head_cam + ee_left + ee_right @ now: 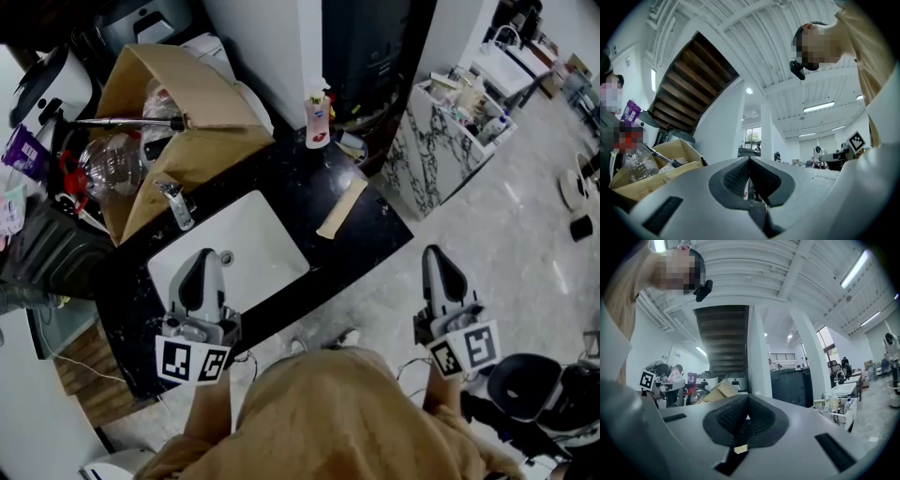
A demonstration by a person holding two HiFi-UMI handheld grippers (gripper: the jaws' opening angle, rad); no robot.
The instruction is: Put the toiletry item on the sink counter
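Observation:
A white pump bottle with a pink label [317, 120] stands upright at the back edge of the black sink counter [366, 239]. A flat beige tube [342, 208] lies on the counter to the right of the white basin [230, 248]. My left gripper [208, 255] [749, 161] hangs over the counter's front edge beside the basin, shut with nothing in it. My right gripper [437, 253] [747, 404] is off the counter over the floor to the right, also shut and empty. Both are well short of the bottle.
An open cardboard box [159, 112] holding clear bottles and a metal rod fills the counter's left end behind the faucet [176, 204]. A marble-patterned cabinet [436, 150] crowded with bottles stands to the right. Appliances and clutter sit at the far left.

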